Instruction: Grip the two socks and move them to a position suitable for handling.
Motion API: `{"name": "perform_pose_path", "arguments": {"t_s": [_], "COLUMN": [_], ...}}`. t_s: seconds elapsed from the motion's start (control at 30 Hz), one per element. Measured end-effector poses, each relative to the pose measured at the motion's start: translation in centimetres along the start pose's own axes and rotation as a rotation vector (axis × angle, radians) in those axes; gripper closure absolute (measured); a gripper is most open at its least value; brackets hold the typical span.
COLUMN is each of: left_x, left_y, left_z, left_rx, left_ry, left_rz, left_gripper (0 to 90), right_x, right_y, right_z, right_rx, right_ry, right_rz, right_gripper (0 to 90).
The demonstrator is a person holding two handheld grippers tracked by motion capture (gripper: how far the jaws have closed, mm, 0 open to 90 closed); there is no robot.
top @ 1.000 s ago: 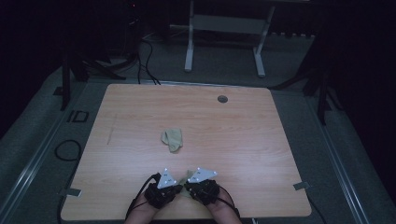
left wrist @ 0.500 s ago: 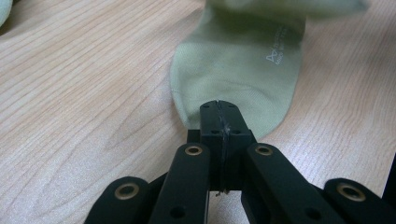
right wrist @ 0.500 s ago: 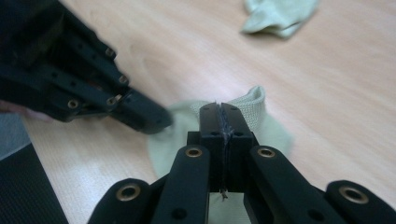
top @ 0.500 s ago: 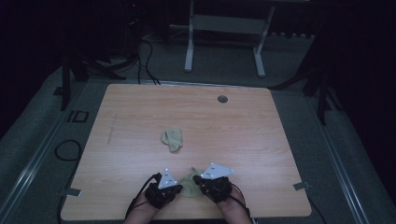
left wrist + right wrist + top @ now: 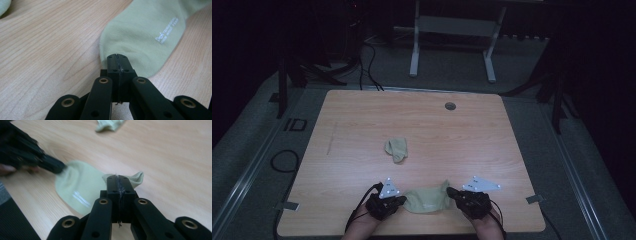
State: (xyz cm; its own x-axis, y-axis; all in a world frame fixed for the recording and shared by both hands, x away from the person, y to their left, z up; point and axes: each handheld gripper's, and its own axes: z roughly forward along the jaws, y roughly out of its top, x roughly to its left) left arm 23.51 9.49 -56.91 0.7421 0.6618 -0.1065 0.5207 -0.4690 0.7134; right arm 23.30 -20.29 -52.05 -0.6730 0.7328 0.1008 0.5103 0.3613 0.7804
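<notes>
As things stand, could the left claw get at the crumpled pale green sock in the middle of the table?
Probably not yet: the left claw is shut on the flat pale green sock, also pinched by the right claw. The wooden table up to the crumpled pale green sock lies bare, so only that grip hinders it.

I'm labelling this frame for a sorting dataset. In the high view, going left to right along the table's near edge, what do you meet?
Left gripper, shut on one end of the stretched sock → that sock, lying between the two grippers → right gripper, shut on the sock's other end.
</notes>
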Motion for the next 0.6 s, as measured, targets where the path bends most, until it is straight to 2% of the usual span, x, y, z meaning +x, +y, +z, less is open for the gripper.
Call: {"name": "perform_pose_path", "arguments": {"t_s": [0.07,0.17,0.33,0.43,0.5,0.6], "left_x": [0.0,0.0,-0.1,-0.1,-0.1,-0.4], "left_y": [0.0,0.0,-0.2,-0.2,-0.1,0.2], "left_z": [0.0,-0.1,-0.2,-0.2,-0.3,-0.6], "left_rx": [-0.001,0.003,0.003,0.007,-0.002,-0.029], "left_ry": [-0.001,-0.002,-0.004,-0.011,-0.004,-0.001], "left_rz": [-0.001,0.000,-0.006,-0.016,-0.039,-0.044], "left_gripper": [89.7,89.7,89.6,89.5,88.3,87.5], "right_x": [-0.4,-0.9,-2.4,-3.0,-3.2,-2.5], "right_y": [-0.9,-2.2,-3.2,-3.1,-2.6,-1.5], "right_z": [0.0,0.0,-0.9,-1.5,-1.8,-2.0], "right_rx": [0.029,0.072,0.080,0.072,0.060,0.034], "right_ry": [0.004,-0.034,-0.059,-0.106,-0.104,-0.093], "right_rz": [0.018,0.003,0.046,0.043,0.049,0.009], "right_gripper": [88.4,87.9,85.9,82.4,76.3,77.9]}}
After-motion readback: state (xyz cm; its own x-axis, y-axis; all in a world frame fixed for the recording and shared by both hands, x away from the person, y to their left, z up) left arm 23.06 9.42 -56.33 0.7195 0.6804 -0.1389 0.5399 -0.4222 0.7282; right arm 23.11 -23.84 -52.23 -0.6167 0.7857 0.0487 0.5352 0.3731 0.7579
